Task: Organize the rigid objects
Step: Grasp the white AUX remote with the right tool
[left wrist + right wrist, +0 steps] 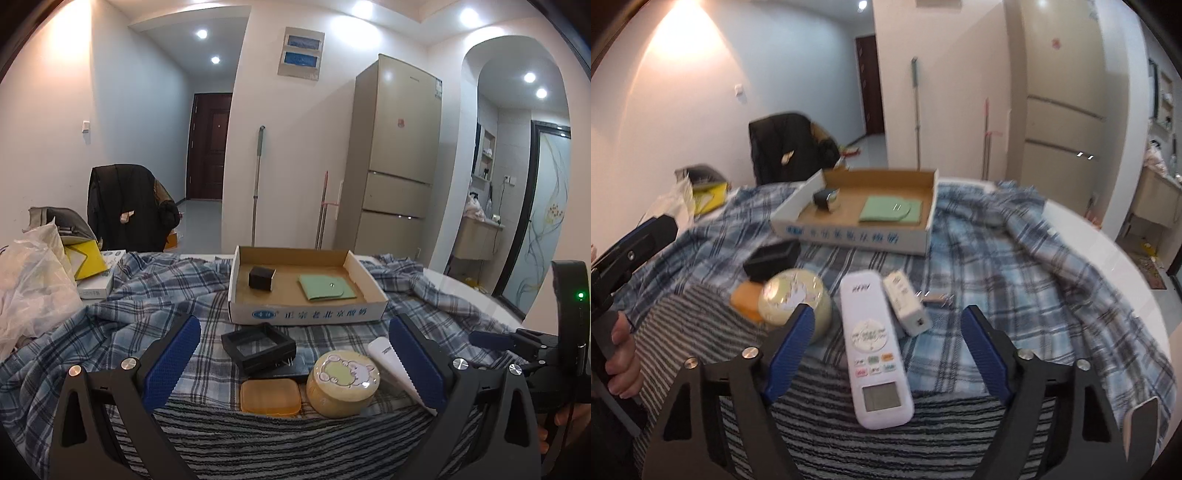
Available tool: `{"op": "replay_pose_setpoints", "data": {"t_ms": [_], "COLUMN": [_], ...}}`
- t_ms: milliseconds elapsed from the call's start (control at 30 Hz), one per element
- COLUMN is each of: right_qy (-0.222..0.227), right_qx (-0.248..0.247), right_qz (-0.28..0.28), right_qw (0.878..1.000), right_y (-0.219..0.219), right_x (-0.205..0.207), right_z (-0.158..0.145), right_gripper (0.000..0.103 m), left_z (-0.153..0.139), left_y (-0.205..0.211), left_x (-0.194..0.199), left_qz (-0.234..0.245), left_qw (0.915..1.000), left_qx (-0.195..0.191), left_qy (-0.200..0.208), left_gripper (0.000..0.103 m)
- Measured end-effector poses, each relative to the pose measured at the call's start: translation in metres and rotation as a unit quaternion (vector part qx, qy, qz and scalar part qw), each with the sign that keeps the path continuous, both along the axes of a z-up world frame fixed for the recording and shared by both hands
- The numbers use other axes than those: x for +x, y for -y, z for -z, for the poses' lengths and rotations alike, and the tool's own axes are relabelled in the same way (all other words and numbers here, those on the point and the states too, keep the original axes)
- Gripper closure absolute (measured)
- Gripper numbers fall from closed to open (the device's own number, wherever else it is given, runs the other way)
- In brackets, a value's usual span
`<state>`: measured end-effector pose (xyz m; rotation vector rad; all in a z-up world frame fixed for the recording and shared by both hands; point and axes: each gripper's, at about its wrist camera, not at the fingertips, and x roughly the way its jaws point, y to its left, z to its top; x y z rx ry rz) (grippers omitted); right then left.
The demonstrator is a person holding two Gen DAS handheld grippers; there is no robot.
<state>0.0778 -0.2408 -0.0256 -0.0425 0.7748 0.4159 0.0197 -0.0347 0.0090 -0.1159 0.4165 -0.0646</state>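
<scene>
Surface: blue plaid cloth (979, 258) over table.
Right gripper (888, 349): wide open, empty, straddling white remote control (873, 343).
Left gripper (295, 363): wide open, empty.
Advice: close squarely across remote's narrow width, then carry to far cardboard tray (857, 236).

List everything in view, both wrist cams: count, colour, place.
cardboard tray: 1, white outside, brown inside, far middle of bed
black cube box: 1, in tray, left part
green pouch: 1, in tray, right part
black frame box: 1, on plaid cloth in front of tray
orange case: 1, translucent, left of tin
round tin: 1, pale yellow, cartoon lid, beside remote
remote control: 1, white, between the right claw's fingers, lying on cloth
white adapter: 1, right of remote
plaid cloth: 1, blue and white, over bed
striped cloth: 1, grey and black, near edge
fridge: 1, beige, back wall
left claw: open, holds nothing
right claw: open, astride remote
</scene>
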Motion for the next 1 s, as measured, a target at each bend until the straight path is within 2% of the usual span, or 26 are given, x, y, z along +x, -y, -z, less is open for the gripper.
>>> {"op": "replay_pose_setpoints", "data": {"t_ms": [200, 367, 600, 767, 900, 1000], "right_qy": [-0.054, -0.085, -0.109, -0.089, -0.088, -0.087], "right_qx": [-0.025, -0.024, -0.031, -0.047, -0.023, -0.025], "right_qz": [-0.038, -0.036, -0.029, -0.007, -0.002, 0.005], "right_qw": [0.997, 0.995, 0.993, 0.995, 0.996, 0.996], "right_y": [-0.02, -0.02, -0.02, -0.018, -0.011, -0.008], "right_x": [0.013, 0.02, 0.026, 0.018, 0.007, -0.004], "right_z": [0.027, 0.041, 0.05, 0.042, 0.031, 0.028], "right_gripper": [0.041, 0.054, 0.06, 0.064, 0.064, 0.064], "left_z": [0.016, 0.023, 0.02, 0.019, 0.018, 0.015], "left_y": [-0.001, -0.005, -0.002, -0.002, -0.002, -0.002], "left_x": [0.013, 0.017, 0.013, 0.012, 0.011, 0.009], "left_qz": [0.008, 0.006, 0.011, 0.009, 0.012, 0.017], "left_qw": [0.9995, 0.9989, 0.9992, 0.9992, 0.9993, 0.9993], "left_qx": [-0.009, -0.022, -0.016, -0.022, -0.019, -0.015], "left_qy": [-0.029, -0.042, -0.034, -0.031, -0.029, -0.031], "left_gripper": [0.0, 0.0, 0.0, 0.0, 0.0, 0.0]}}
